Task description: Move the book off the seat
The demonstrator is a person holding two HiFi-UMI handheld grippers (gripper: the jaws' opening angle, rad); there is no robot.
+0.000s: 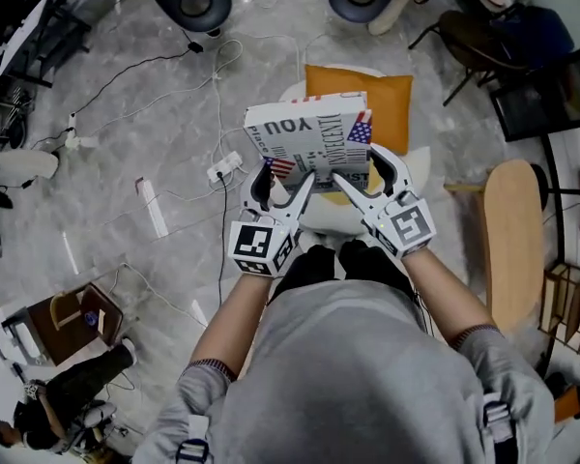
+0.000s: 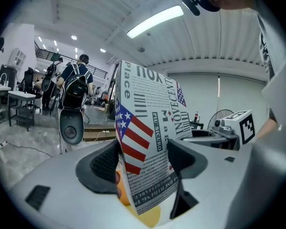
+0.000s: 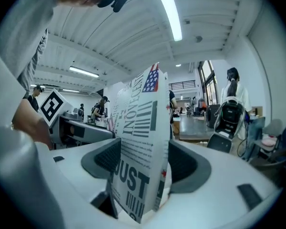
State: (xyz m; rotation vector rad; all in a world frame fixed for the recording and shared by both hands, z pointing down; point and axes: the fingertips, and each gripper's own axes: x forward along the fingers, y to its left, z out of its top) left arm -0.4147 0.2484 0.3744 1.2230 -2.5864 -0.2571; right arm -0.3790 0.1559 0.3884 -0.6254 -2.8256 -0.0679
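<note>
book [image 1: 309, 129], its cover printed like newsprint with small flag patches, is held out in front of the person, over the orange cushion [image 1: 394, 104] that lies on the white seat [image 1: 422, 160]. from the head view it cannot be told whether the far edge touches the cushion. the left gripper [image 1: 295, 179] clamps the near edge toward the left corner; in the left gripper view both dark pads press on the cover, one on each face, with a bit of orange showing below the book. the right gripper [image 1: 361, 174] grips the same edge toward the right corner, and the right gripper view shows its jaws closed on the cover near the word "just". the two grippers sit near each other, tips angled inward. around the seat lies a grey marbled floor [image 1: 145, 95] with a white power strip [image 1: 224, 167] and loose cables to the left. a wooden stool [image 1: 512, 240] stands to the right.
</note>
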